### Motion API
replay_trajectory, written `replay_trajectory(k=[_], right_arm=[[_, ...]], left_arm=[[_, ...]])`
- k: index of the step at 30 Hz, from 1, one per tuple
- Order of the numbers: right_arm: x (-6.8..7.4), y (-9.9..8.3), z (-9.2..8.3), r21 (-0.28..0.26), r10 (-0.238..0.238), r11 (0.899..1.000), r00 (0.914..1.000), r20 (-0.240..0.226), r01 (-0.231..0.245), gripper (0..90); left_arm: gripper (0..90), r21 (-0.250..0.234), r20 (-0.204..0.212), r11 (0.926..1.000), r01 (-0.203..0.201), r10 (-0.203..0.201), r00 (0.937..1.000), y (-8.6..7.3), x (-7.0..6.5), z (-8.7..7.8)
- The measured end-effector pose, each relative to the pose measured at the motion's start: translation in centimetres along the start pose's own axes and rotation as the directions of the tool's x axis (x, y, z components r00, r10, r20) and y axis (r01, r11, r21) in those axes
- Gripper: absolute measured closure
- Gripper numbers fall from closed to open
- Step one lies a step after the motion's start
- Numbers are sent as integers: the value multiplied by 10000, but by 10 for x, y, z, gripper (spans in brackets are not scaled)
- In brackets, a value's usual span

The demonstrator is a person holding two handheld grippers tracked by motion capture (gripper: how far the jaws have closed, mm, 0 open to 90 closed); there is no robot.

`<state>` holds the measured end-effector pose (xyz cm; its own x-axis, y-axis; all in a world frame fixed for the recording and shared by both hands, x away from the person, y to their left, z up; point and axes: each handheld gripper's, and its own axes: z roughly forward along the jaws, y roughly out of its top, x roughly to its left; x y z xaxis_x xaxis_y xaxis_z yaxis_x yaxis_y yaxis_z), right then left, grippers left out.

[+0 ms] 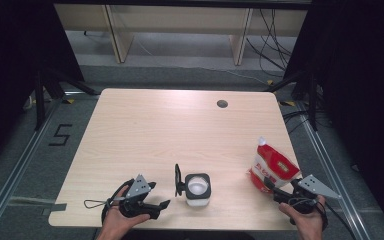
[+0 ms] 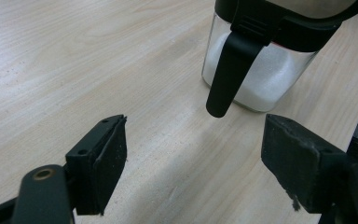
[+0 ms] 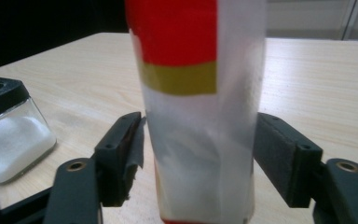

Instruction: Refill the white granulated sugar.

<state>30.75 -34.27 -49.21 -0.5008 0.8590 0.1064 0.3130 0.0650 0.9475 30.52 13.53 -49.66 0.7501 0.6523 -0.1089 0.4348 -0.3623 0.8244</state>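
A small glass jar [image 1: 198,188] of white granules stands near the table's front edge, its black lid [image 1: 178,180] flipped up on the left side. In the left gripper view the jar [image 2: 256,74] is just ahead and to the right of my left gripper [image 2: 193,158], which is open over bare wood. In the high view this gripper [image 1: 162,204] lies left of the jar. A red and white bag [image 1: 272,167] stands upright at the front right. My right gripper [image 3: 198,154] straddles the bag [image 3: 200,116], pads close beside its sides without denting it.
The light wooden table [image 1: 180,125] has a round cable hole [image 1: 222,103] at the back right. The bag stands near the table's right edge. A "5" is taped on the floor [image 1: 60,135] at the left. The jar [image 3: 9,130] sits left of the bag.
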Motion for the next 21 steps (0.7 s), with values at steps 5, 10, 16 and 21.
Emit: replay_trajectory(k=[5, 10, 16, 21], right_arm=[[5, 0, -8, 180, 434, 9989, 9988, 222, -438, 304], [9, -2, -16, 276, 485, 9983, 9966, 658, -504, 290], [14, -3, -22, 380, 392, 9984, 9961, 792, -423, 286], [19, -5, -26, 751, 433, 9959, 9945, 954, -506, 273]], left_arm=[[220, -67, -9, 9999, -123, 123, 9999, 0, 0, 0], [220, 113, -101, 9996, -240, 242, 9997, 1, 2, -2], [220, -71, -6, 9999, 123, -123, 9999, 0, -1, 0], [220, -26, -21, 10000, 93, -93, 10000, 1, 0, -1]])
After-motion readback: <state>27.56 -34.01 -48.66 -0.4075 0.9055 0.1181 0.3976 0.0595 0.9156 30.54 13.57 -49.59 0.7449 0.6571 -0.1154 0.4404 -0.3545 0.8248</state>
